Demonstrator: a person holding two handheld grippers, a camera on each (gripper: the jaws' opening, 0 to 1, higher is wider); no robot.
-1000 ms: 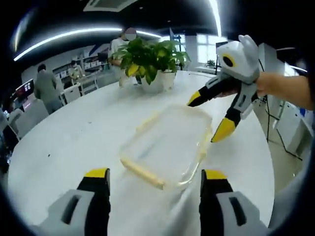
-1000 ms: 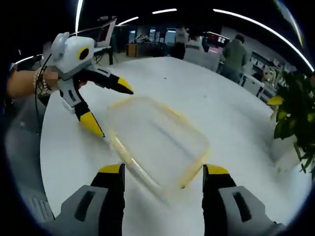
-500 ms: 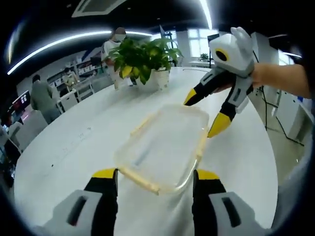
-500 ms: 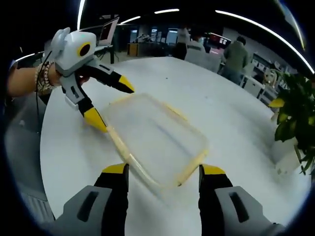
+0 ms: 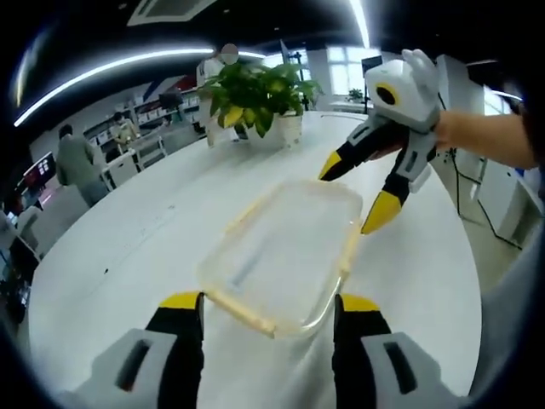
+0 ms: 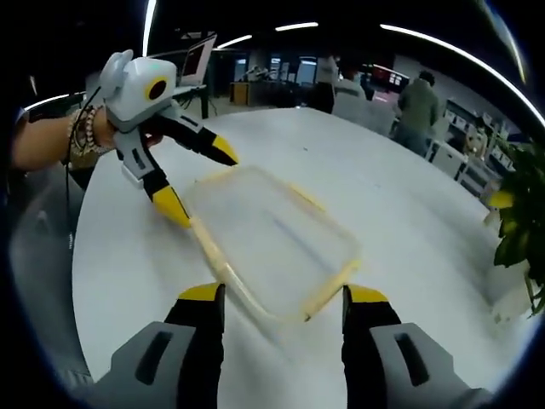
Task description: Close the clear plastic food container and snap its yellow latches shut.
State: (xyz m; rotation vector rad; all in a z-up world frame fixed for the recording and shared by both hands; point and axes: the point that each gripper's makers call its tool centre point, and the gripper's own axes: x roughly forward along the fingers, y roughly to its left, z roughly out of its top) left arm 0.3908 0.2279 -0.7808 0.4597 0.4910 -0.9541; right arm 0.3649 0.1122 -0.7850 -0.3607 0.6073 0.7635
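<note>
Container (image 5: 285, 256) rests mid-surface (image 5: 136, 247), lid on. Both tongs, left (image 5: 268, 308) and right (image 6: 281, 300), have closed in on opposite ends, spread and pinching nothing; latches look unsnapped.

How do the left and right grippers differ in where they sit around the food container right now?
The left gripper straddles one short end of the food container; the right gripper straddles the opposite short end. In the right gripper view, the left gripper's lower tip looks close to or on the yellow latch along the long edge, while the right gripper's tips flank a corner. Both are open and face each other across the white table.
</note>
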